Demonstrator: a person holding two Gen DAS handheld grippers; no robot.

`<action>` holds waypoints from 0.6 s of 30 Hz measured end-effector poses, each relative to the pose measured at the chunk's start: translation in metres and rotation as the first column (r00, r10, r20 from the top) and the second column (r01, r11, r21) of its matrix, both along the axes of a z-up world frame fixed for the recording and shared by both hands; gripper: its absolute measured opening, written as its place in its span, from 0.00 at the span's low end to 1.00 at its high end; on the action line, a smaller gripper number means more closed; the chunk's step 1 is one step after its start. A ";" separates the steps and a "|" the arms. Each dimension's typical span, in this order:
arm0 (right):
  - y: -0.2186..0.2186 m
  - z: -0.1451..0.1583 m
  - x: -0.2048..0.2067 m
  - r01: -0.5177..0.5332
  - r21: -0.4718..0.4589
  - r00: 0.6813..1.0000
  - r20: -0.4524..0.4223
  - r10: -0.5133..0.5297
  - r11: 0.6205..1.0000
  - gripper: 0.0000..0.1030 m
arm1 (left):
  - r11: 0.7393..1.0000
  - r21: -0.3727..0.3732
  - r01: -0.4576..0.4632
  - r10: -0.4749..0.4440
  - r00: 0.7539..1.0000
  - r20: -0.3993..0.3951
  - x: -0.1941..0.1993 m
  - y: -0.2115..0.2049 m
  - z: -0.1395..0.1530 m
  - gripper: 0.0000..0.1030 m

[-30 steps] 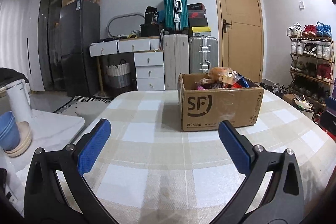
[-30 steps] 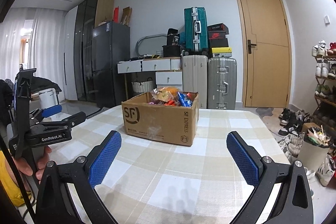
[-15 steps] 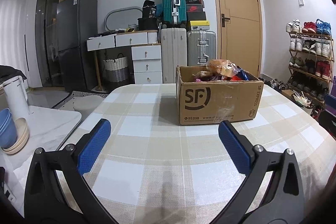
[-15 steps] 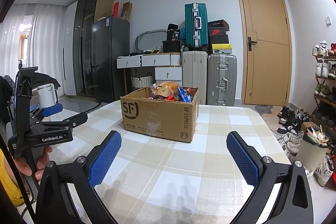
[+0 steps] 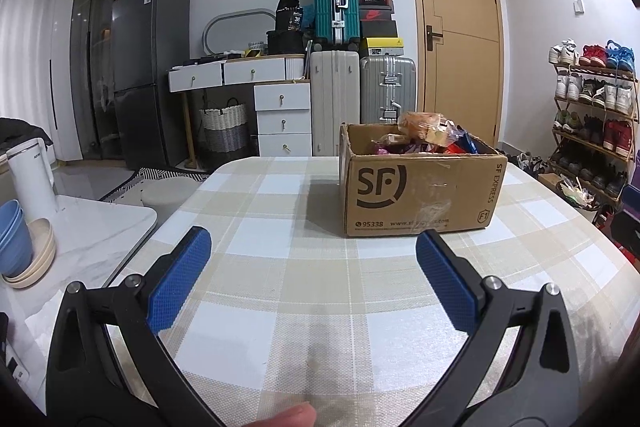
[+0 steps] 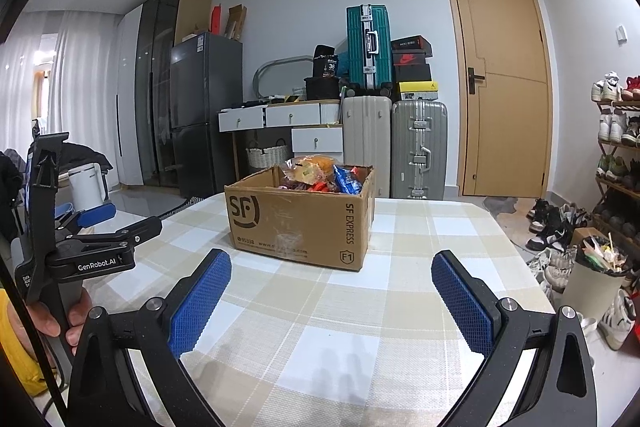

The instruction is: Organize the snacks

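- My left gripper [image 5: 310, 259] and right gripper [image 6: 331, 283] hang spread wide, empty, over bare checked tablecloth [image 5: 280, 267].
- The cardboard box [image 5: 420, 193] of snacks [image 5: 424, 135] sits ahead near the table's far edge.

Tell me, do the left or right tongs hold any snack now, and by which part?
Nothing is held. The left tongs and right tongs are both open above the table, short of the snack box.

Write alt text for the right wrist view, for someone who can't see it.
An open cardboard box full of snack packets sits on a checked tablecloth, beyond the open right gripper. The left gripper, hand-held, is at the left edge.
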State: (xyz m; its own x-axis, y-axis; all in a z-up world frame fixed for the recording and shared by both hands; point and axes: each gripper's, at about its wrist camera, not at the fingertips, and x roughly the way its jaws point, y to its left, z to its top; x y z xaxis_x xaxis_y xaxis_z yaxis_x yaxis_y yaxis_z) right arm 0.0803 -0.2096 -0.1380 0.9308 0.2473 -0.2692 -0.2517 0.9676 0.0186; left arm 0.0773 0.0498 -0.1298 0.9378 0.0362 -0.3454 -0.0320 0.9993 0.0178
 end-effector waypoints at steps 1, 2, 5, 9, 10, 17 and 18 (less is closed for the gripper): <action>0.000 0.000 0.000 0.000 0.000 1.000 -0.001 0.000 1.000 0.99 | 1.000 0.000 -0.001 0.001 1.000 -0.001 0.000 0.000 0.000 1.00; 0.000 0.000 0.000 0.000 0.001 1.000 -0.002 0.000 1.000 0.99 | 1.000 0.000 0.001 -0.001 1.000 -0.001 0.000 0.000 0.000 1.00; 0.000 0.000 0.000 -0.001 0.000 1.000 -0.002 0.001 1.000 0.99 | 1.000 -0.001 -0.002 0.002 1.000 0.000 0.000 0.000 0.000 1.00; 0.000 0.000 0.001 0.000 0.000 1.000 -0.004 0.000 1.000 0.99 | 1.000 -0.001 -0.003 0.003 1.000 -0.003 0.000 0.000 -0.001 1.00; 0.000 0.000 0.001 0.000 0.000 1.000 -0.004 0.000 1.000 0.99 | 1.000 0.000 -0.006 0.006 1.000 -0.002 0.000 0.000 -0.001 1.00; 0.000 0.001 0.000 0.000 0.000 1.000 -0.004 0.000 1.000 0.99 | 1.000 -0.002 -0.025 0.025 1.000 -0.010 0.001 -0.001 -0.003 1.00; 0.000 0.000 0.000 0.001 0.000 1.000 -0.006 -0.001 1.000 0.99 | 1.000 -0.002 -0.029 0.029 1.000 -0.013 0.001 -0.001 -0.003 1.00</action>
State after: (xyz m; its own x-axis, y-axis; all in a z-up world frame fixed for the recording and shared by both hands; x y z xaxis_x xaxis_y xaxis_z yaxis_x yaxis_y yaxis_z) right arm 0.0805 -0.2096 -0.1375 0.9295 0.2464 -0.2744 -0.2507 0.9678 0.0198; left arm 0.0785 0.0489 -0.1332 0.9318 0.0624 -0.3575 -0.0604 0.9980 0.0167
